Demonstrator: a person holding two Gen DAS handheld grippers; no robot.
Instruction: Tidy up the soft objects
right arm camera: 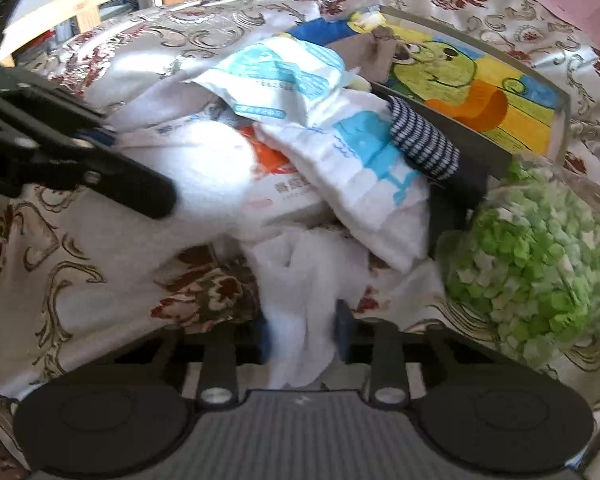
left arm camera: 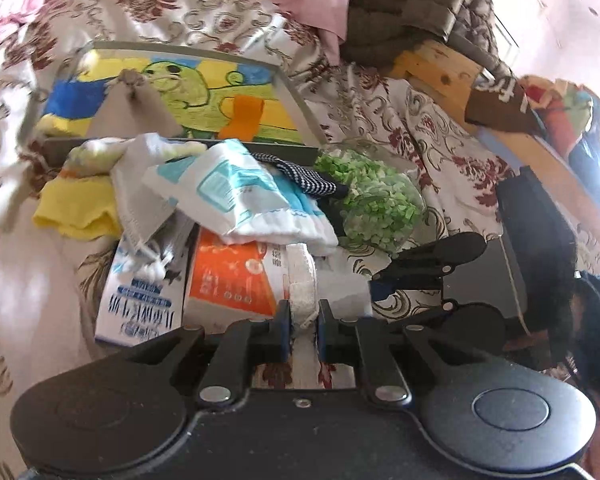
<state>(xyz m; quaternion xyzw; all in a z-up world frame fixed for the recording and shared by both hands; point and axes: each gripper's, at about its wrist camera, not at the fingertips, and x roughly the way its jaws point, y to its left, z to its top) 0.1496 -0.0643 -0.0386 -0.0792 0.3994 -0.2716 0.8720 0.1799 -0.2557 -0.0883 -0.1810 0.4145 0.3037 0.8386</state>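
Pinching a white cloth [left arm camera: 303,280] by its edge, the left tool [left arm camera: 303,326] is clamped on it, probably to lift it clear of the pile. The right tool [right arm camera: 306,336] has white fabric [right arm camera: 300,300] squeezed between its pads too. Everything sits heaped on the bed [right arm camera: 80,264] beside a picture-lined tray [left arm camera: 296,92], likely where the soft stuff goes. Bag of green bits [right arm camera: 540,256] lies close by.

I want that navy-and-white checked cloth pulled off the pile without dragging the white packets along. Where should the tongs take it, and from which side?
Grip the checked cloth at its free rounded end, which hangs off the pile towards the bag of green bits. Come from above on that side: that end lies over the tray's dark wall, apart from the white packet beside it.
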